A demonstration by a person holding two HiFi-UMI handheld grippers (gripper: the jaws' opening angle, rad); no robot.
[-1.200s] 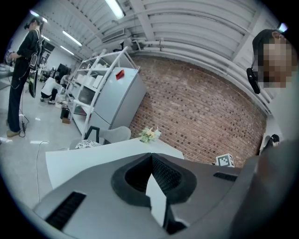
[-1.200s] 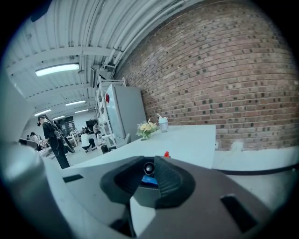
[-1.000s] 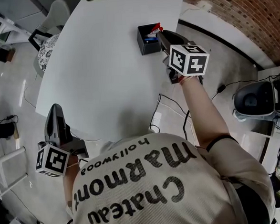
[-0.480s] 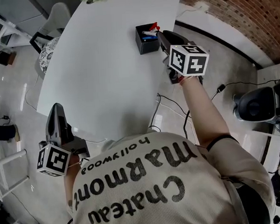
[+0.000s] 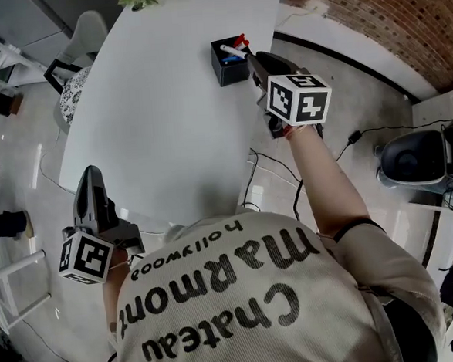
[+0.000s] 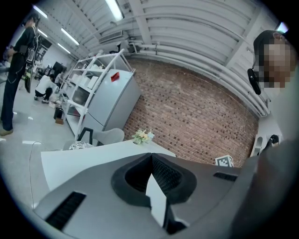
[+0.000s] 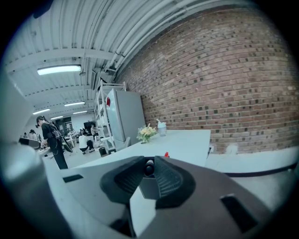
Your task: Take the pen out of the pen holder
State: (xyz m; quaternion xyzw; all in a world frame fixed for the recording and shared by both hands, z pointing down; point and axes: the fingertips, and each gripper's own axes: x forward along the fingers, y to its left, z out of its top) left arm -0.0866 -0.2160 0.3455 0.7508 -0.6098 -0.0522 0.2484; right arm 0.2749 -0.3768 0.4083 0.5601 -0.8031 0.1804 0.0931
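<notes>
Head view is showing the right tool [image 5: 253,58] pinching the white pen [image 5: 233,51], seemingly half lifted and tilting over the pen holder [image 5: 225,70] at the bench's [image 5: 167,103] far right, while the left tool [image 5: 91,176] is hanging pressed together, empty.

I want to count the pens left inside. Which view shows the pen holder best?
The head view: it looks down into the black pen holder on the white table, showing its open top and pens. The right gripper view shows only a small dark patch of it between the jaws. The left gripper view doesn't show it.
</notes>
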